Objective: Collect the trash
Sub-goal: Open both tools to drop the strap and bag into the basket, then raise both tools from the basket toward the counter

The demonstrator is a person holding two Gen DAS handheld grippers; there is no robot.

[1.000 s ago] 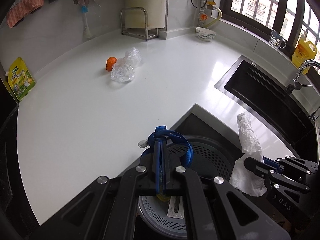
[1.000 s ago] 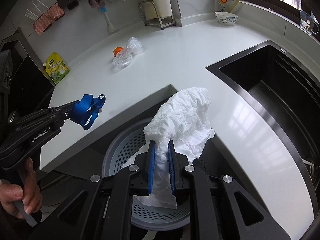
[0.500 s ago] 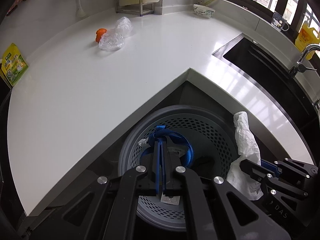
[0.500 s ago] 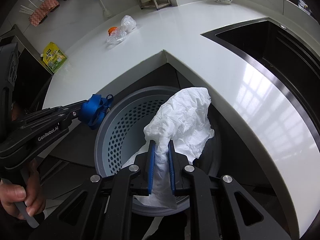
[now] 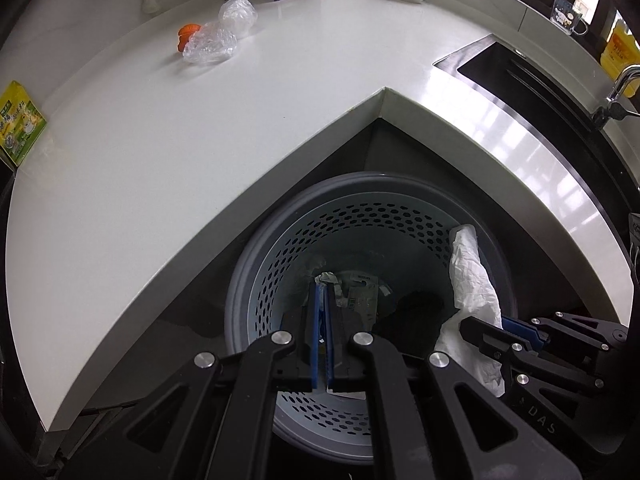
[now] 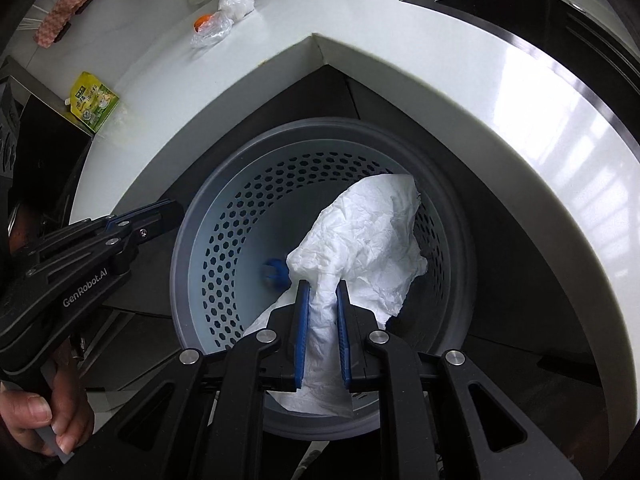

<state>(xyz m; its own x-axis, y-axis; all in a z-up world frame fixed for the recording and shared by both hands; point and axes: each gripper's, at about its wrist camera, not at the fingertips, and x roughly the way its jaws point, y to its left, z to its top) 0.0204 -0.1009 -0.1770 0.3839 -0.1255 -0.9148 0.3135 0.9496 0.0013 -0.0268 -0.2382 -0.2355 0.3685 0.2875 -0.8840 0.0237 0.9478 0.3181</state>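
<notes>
Right gripper (image 6: 322, 308) pinches crumpled white paper towel (image 6: 360, 240) above round grey perforated plastic bin (image 6: 224, 216). Left gripper (image 5: 322, 320): narrow gap between pads, nothing held. Blue strap scrap (image 6: 274, 272) lies inside bin

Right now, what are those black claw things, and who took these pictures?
They are two grabbers that a person squeezes by hand; you can see a hand on one. Each grabber has a camera looking along its fingers, so one picture comes from each. Both hang over a grey bin beside a white counter. The right grabber pinches a crumpled white paper. The left grabber holds nothing, its pads a sliver apart. A blue scrap lies in the bin. On the counter are clear bags, something orange and a green packet.
</notes>
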